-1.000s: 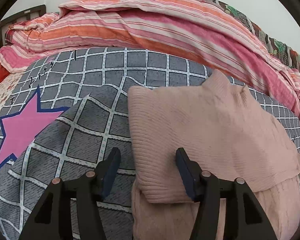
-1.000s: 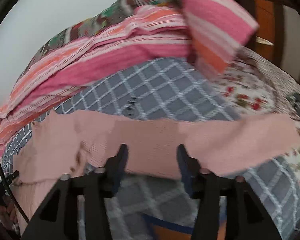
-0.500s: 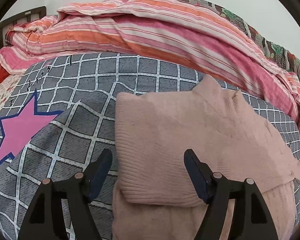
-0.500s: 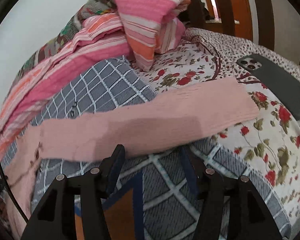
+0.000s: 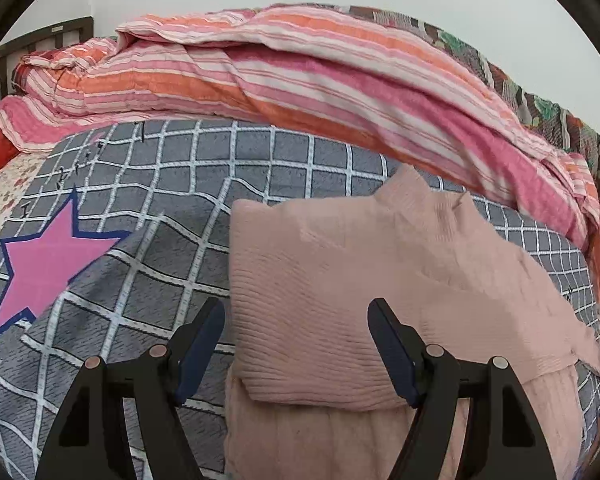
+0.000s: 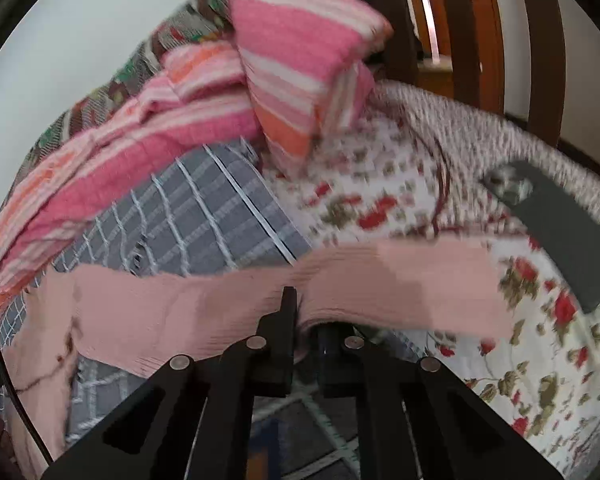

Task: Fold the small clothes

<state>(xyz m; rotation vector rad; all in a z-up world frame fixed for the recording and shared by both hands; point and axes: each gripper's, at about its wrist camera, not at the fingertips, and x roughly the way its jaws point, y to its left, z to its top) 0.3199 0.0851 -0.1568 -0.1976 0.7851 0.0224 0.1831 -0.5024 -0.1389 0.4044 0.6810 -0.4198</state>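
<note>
- Pinching down tight, the right gripper (image 6: 300,316) has its fingers closed together on the near edge of the pink sweater's sleeve (image 6: 400,280), with the knit bunched up between the pads.
- That sleeve runs out flat to the right across the floral sheet (image 6: 520,360); its far end stops just short of the dark phone (image 6: 564,232) lying near the bed's edge.
- Over on the other side, the left gripper (image 5: 296,344) hangs with its fingers spread wide, gripping nothing, straddling the lower left corner of the folded panel.
- The pink sweater (image 5: 340,300) lies on the grey checked blanket (image 5: 172,200), its left flap folded over so the left edge makes a straight, clean line.
- The neck of the sweater points toward the striped quilt (image 5: 300,80), which is heaped along the back and hems in that side.
- Left of the sweater there is plenty of bare blanket, out to the pink star (image 5: 48,260) and beyond it.
- To the right, in the right wrist view, a folded end of the quilt stands up behind the sheet, and wooden bed posts (image 6: 480,40) rise past it.
- The right wrist view is blurred, so fine detail there is hard to read.
</note>
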